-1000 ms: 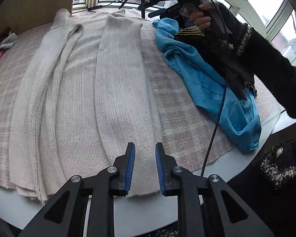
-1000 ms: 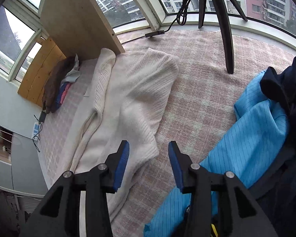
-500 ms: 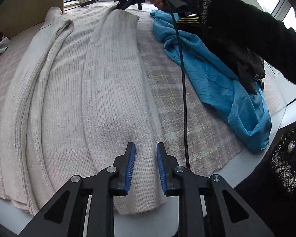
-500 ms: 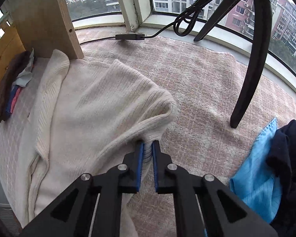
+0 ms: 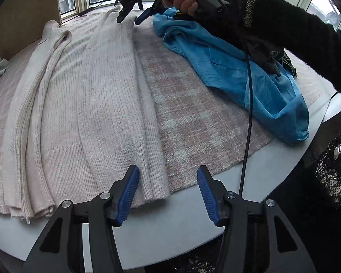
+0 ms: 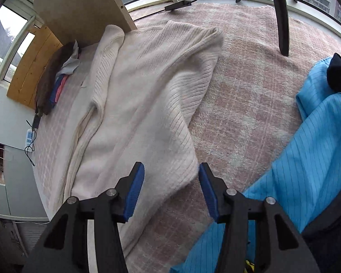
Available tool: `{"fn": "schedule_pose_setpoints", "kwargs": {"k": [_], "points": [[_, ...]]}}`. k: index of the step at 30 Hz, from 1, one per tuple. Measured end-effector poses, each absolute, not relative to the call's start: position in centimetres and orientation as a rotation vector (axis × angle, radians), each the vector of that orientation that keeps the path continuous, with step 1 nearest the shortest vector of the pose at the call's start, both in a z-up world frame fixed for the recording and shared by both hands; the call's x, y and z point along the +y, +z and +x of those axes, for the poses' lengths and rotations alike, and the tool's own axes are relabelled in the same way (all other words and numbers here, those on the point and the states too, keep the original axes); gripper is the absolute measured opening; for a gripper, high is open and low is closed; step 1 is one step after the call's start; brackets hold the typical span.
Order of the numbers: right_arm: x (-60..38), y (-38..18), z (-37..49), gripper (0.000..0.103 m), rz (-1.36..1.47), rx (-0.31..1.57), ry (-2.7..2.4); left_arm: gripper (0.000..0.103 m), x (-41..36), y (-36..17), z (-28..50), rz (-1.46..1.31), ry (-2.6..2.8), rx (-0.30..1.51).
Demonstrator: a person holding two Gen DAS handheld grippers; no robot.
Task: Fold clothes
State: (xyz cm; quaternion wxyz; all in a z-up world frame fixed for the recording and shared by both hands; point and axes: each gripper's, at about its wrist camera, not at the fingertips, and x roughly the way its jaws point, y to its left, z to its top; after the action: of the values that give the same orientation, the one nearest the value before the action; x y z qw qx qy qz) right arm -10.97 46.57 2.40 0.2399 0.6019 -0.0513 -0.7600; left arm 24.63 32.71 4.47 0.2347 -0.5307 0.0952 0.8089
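- The cream sweater (image 5: 91,86) lies flat on the pink checked blanket (image 5: 193,118). It is long and thin, because its sides are already folded in.
- Its long way runs from you toward the window. The bottom hem is at the near edge of the table, and the shoulders are at the far end.
- Your left gripper (image 5: 168,193) hangs over the near hem. Its jaws are wide apart and hold nothing. The hem's right corner sits just ahead, between the two blue pads (image 5: 128,193).
- Your right gripper (image 6: 171,187) is at the far end, by the shoulders. Its jaws are apart too and hold nothing. The sweater's right edge lies right between them, but I can't tell if they touch it.
- So each hand is near one end. I think the next move is to fold the sweater the long way, so hem meets shoulders.
- The sweater looks soft and thick, with thin ribs running along it. It will likely bend easily and may slide apart if you pinch only the top layer.
- The blue shirt (image 6: 307,154) lies in a heap to the right, apart from the sweater. Its cloth is right by your right gripper, so watch you don't catch it.
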Motion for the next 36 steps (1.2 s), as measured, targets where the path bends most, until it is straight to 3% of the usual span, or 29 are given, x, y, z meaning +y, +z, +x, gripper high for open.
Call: {"fn": "schedule_pose_setpoints", "kwargs": {"k": [2,3,4,5,6,8,12,15,20,24,27,29,31,33,36], "points": [[46.5,2.3,-10.8,0.048,1.645,-0.164,-2.099,0.051,33.4,4.3,24.8,-1.443,2.225,0.314],[46.5,2.3,-10.7,0.045,1.644,-0.178,-2.108,0.046,33.3,4.3,24.6,-1.440,2.234,0.312],[46.4,2.3,-10.6,0.032,1.642,-0.192,-2.117,0.028,33.0,4.4,24.4,-1.439,2.247,0.299],[46.4,2.3,-10.5,0.019,1.641,-0.205,-2.126,0.018,32.6,4.4,24.1,-1.439,2.259,0.286],[46.5,2.4,-10.4,0.018,1.639,-0.238,-2.135,0.006,32.0,4.6,23.7,-1.447,2.258,0.231],[46.8,3.0,-10.2,0.013,1.625,-0.310,-2.165,0.006,29.5,4.9,23.1,-1.467,2.234,-0.014],[44.0,6.2,-9.9,0.012,1.558,-0.191,-2.239,0.006,24.8,5.2,23.2,-1.438,2.203,-0.458],[40.6,8.2,-9.8,0.011,1.535,-0.043,-2.256,0.006,22.5,5.4,23.8,-1.413,2.262,-0.563],[32.9,9.0,-11.0,0.011,1.522,0.147,-2.228,0.006,20.2,5.6,24.5,-1.398,2.391,-0.546],[27.6,6.3,-13.0,0.011,1.606,0.231,-2.211,0.006,18.2,4.6,24.8,-1.468,2.476,-0.492],[25.8,5.3,-13.4,0.019,1.654,0.319,-2.166,0.005,16.9,4.5,24.8,-1.539,2.477,-0.492],[26.2,6.5,-13.3,0.029,1.645,0.292,-2.135,0.005,16.1,5.5,25.4,-1.531,2.515,-0.465],[29.3,9.2,-13.5,0.034,1.570,0.072,-2.097,0.005,15.4,7.0,25.9,-1.504,2.559,-0.414],[33.5,11.8,-13.6,0.034,1.465,-0.123,-2.142,0.005,15.2,8.3,25.8,-1.472,2.577,-0.366],[39.9,13.3,-14.0,0.034,1.343,-0.251,-2.315,0.006,16.6,9.4,23.8,-1.420,2.546,-0.289]]}}
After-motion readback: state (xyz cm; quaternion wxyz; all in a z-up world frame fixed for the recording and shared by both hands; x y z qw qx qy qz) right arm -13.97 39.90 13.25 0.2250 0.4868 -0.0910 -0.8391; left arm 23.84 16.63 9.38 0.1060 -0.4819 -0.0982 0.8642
